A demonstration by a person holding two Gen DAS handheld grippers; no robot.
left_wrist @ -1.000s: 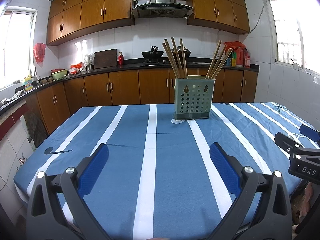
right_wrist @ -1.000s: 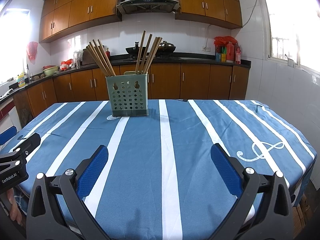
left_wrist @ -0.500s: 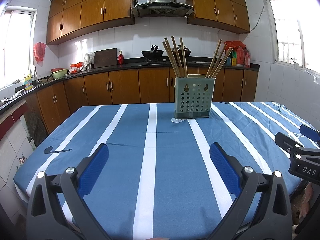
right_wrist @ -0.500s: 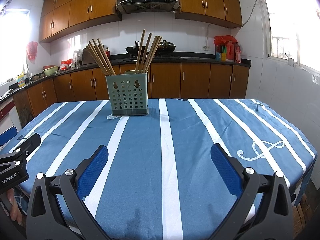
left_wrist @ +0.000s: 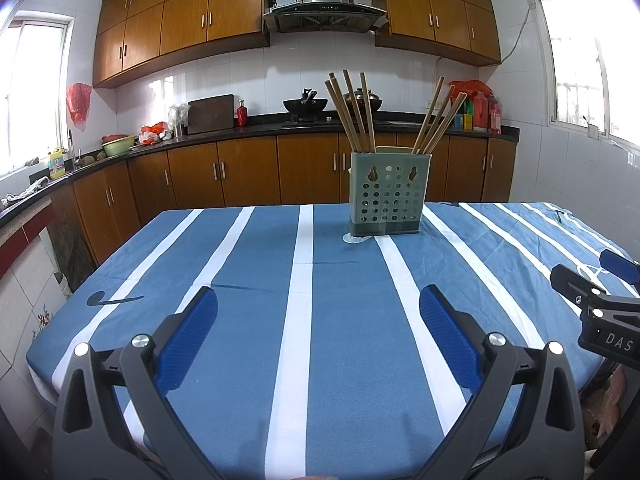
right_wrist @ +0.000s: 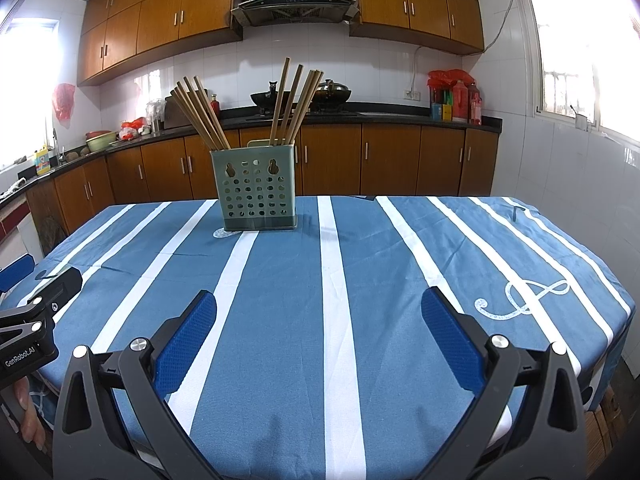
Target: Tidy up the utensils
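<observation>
A green perforated utensil holder (left_wrist: 387, 195) stands upright toward the far side of the blue striped table (left_wrist: 240, 320); it also shows in the right wrist view (right_wrist: 257, 189). Several wooden chopsticks (left_wrist: 352, 110) stand in it in two bunches, left (right_wrist: 200, 114) and right (right_wrist: 294, 102). My left gripper (left_wrist: 318, 332) is open and empty, low over the near part of the table. My right gripper (right_wrist: 320, 334) is open and empty, also near the front edge. Each gripper shows at the edge of the other's view: the right one (left_wrist: 600, 304), the left one (right_wrist: 32, 320).
A small round clear patch (left_wrist: 357, 238) lies on the cloth at the holder's left foot. Behind the table run wooden kitchen cabinets (left_wrist: 248, 176) and a dark counter with a wok (left_wrist: 306, 105) and bottles (left_wrist: 486, 112). A white tiled wall (right_wrist: 568, 184) is to the right.
</observation>
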